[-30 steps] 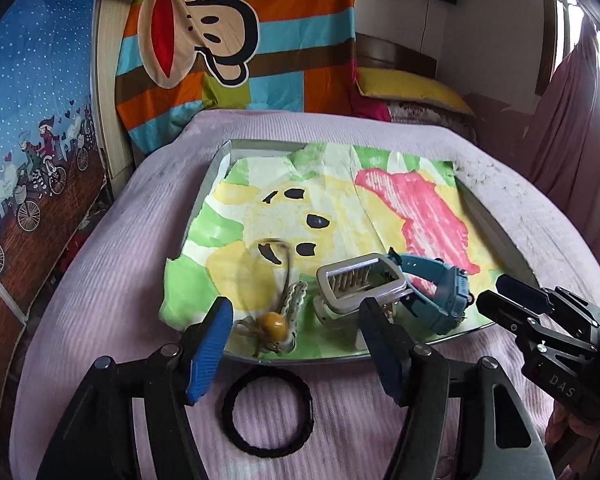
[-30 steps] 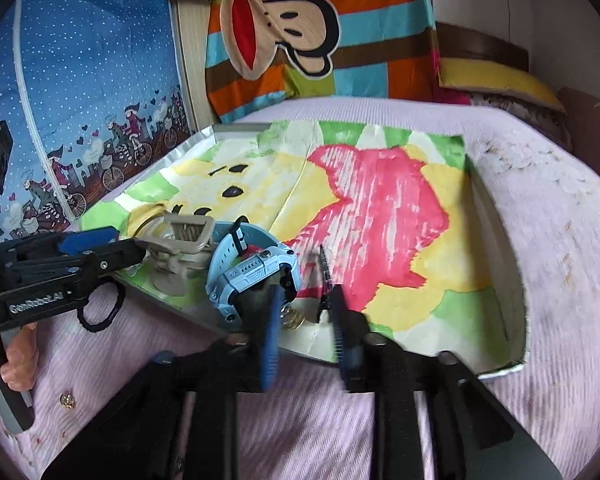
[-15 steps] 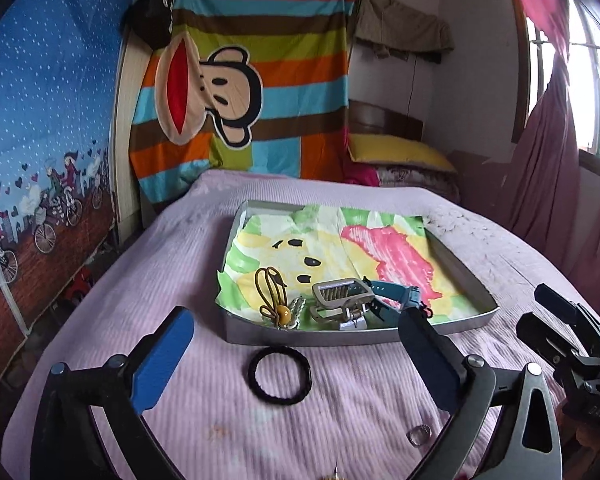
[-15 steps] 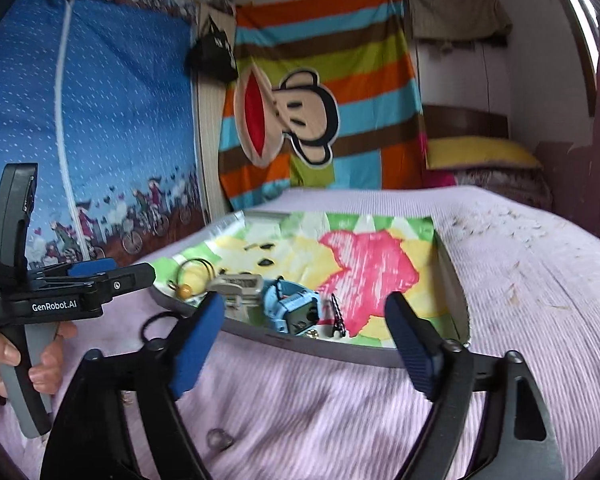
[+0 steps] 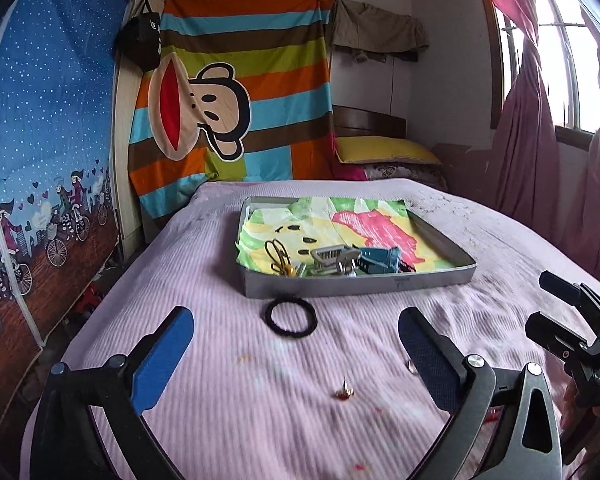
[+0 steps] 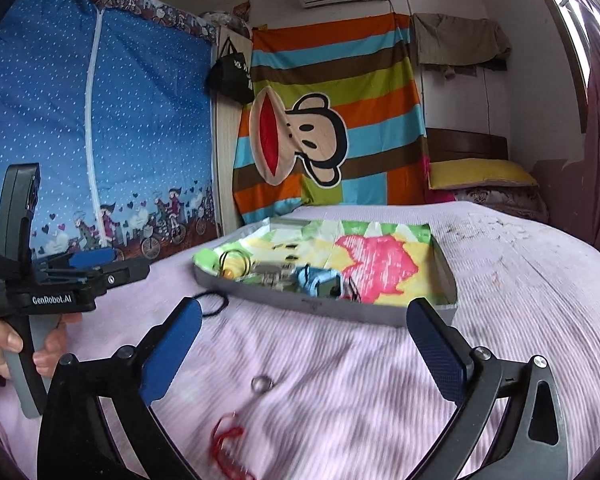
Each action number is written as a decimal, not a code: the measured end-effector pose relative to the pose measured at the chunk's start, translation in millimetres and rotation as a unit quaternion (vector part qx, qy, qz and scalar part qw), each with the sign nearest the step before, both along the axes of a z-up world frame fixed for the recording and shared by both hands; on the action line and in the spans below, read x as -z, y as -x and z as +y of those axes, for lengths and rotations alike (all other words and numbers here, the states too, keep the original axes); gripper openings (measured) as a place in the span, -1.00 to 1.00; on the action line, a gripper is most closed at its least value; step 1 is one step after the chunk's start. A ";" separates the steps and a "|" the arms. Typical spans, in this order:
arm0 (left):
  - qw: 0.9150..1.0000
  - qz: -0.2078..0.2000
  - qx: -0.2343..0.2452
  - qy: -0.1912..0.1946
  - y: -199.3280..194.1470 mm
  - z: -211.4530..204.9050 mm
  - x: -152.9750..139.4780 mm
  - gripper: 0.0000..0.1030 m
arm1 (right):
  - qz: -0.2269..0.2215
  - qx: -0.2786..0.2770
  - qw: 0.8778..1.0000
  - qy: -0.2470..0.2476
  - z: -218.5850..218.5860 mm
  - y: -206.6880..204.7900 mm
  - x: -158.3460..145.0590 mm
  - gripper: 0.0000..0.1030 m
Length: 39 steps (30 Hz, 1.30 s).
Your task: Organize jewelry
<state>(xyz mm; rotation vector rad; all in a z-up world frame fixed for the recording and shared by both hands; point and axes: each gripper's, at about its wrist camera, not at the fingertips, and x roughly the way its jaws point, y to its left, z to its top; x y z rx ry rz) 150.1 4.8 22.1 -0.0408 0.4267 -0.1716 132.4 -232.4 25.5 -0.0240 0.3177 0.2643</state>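
Now the left tool (image 5: pixel 296 356) gapes wide, empty, over the bed (image 5: pixel 220 264); a black hair tie (image 5: pixel 291 317) lies at 12 o'clock, just short of the tray (image 5: pixel 356 286). Equally wide and empty, the right tool (image 6: pixel 304 340) has a ring (image 6: pixel 261 383) between its fingers.

In front of me a shallow grey tray (image 5: pixel 436 280) lined with a bright painted sheet sits on the bed. Along its near edge lie a yellow-beaded hair tie (image 5: pixel 281 258), a grey claw clip (image 5: pixel 334 258) and a blue watch (image 5: pixel 380 261). A black hair band (image 5: pixel 291 317) lies flat just outside it. Nearer me on the bedspread rest a small ring (image 6: pixel 262 383), a red cord (image 6: pixel 226 438) and a tiny stud (image 5: pixel 343 393).
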 end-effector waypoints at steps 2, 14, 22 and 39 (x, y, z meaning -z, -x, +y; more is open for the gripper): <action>1.000 0.005 0.005 -0.011 4.3 -0.8 4.6 1.00 | 0.008 -0.004 1.000 0.012 0.9 6.4 5.7 0.95; 0.996 0.075 0.029 -0.041 1.0 -3.6 30.7 1.00 | 0.082 -0.032 0.995 0.047 3.5 13.0 40.7 0.95; 0.990 0.113 0.058 -0.055 -9.1 -14.8 45.4 1.00 | 0.118 -0.063 0.989 0.067 17.3 3.7 55.5 0.72; 0.988 0.124 0.073 -0.064 -15.9 -23.7 62.3 1.00 | 0.159 -0.083 0.982 0.057 23.6 -5.9 81.1 0.30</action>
